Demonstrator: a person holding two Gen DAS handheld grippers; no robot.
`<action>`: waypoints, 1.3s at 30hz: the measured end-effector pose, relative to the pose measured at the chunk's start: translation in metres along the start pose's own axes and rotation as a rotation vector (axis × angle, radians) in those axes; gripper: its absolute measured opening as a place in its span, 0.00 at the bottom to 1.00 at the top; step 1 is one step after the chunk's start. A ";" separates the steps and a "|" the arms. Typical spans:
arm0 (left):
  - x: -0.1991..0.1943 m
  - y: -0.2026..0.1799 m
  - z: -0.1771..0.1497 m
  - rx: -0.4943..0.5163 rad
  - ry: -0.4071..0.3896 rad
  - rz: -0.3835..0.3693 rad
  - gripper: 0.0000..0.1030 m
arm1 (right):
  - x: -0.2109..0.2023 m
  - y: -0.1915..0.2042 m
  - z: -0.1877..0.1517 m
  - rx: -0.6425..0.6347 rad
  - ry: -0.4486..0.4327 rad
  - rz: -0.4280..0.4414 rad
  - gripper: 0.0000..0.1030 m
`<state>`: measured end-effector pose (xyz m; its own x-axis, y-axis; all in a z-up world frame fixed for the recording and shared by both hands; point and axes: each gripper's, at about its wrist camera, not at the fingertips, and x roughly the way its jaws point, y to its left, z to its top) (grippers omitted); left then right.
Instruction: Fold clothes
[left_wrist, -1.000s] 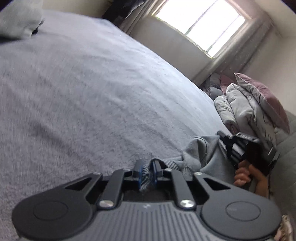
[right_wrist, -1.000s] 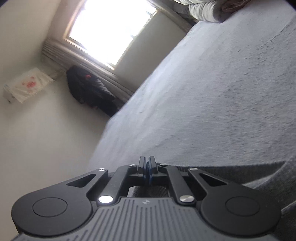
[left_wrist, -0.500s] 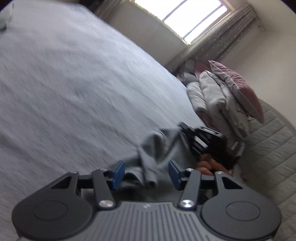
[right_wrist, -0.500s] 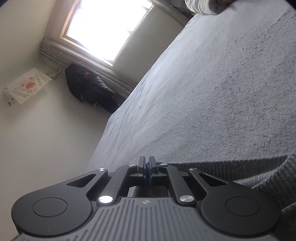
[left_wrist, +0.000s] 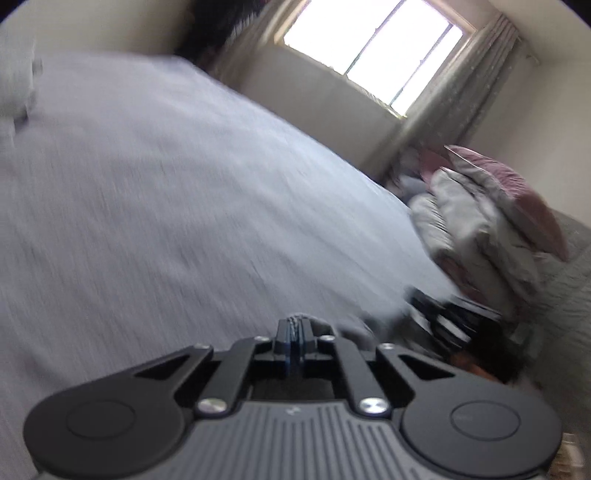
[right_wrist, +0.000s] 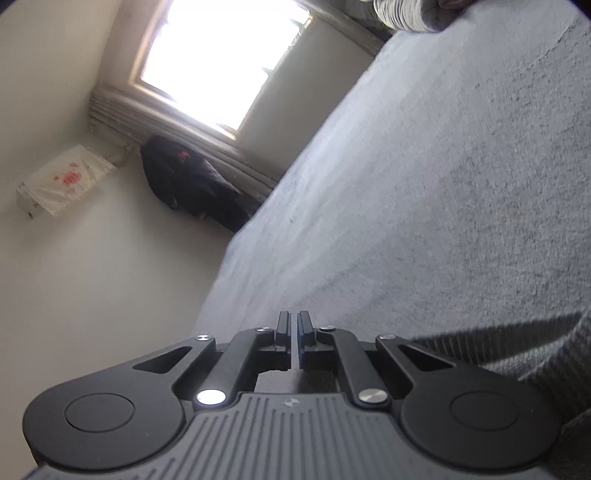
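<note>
Now the left claw (left_wrist: 295, 326) is pinching shut on a thin ridge of the grey garment (left_wrist: 351, 328); half a second ago its fingers were standing wide apart over loose folds of that cloth, and a second ago they were clamped on it, so this is reading as a release followed by a fresh grip. Right claw (right_wrist: 294, 325): fingers are standing nearly together with a sliver of daylight showing between them, where both earlier views were showing them pressed tight; what, if anything, they are gripping cannot be told, since the ribbed grey knit (right_wrist: 517, 350) is lying beside and below the claw body, not visibly between the tips. Garment location: it is lying on the grey bed (left_wrist: 166, 221), bunched between the two claws, with the right claw and the hand carrying it blurring at the lower right of the left view. Beyond: a heap of pale bedding and a pink pillow (left_wrist: 509, 199) is sitting at the bed's far side, and a window (left_wrist: 369, 48) is glaring behind. Judgement: the re-grip is suggesting that a fold or a spreading pull is under way; how many folds are lying in the cloth cannot be told.
</note>
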<state>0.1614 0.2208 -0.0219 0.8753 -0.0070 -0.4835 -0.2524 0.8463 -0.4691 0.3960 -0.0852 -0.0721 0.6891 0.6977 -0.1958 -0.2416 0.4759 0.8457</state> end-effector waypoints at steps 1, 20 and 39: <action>0.003 0.002 0.004 0.017 -0.016 0.027 0.03 | -0.001 0.001 0.000 -0.002 -0.008 0.007 0.05; 0.048 0.056 0.001 -0.289 -0.035 0.029 0.57 | 0.006 0.025 -0.003 -0.361 0.115 -0.260 0.39; 0.053 0.062 0.006 -0.211 -0.096 -0.045 0.02 | 0.022 0.050 -0.025 -0.658 0.010 -0.340 0.05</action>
<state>0.1944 0.2759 -0.0716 0.9202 0.0169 -0.3911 -0.2841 0.7160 -0.6376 0.3817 -0.0328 -0.0464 0.7934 0.4577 -0.4013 -0.3772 0.8871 0.2660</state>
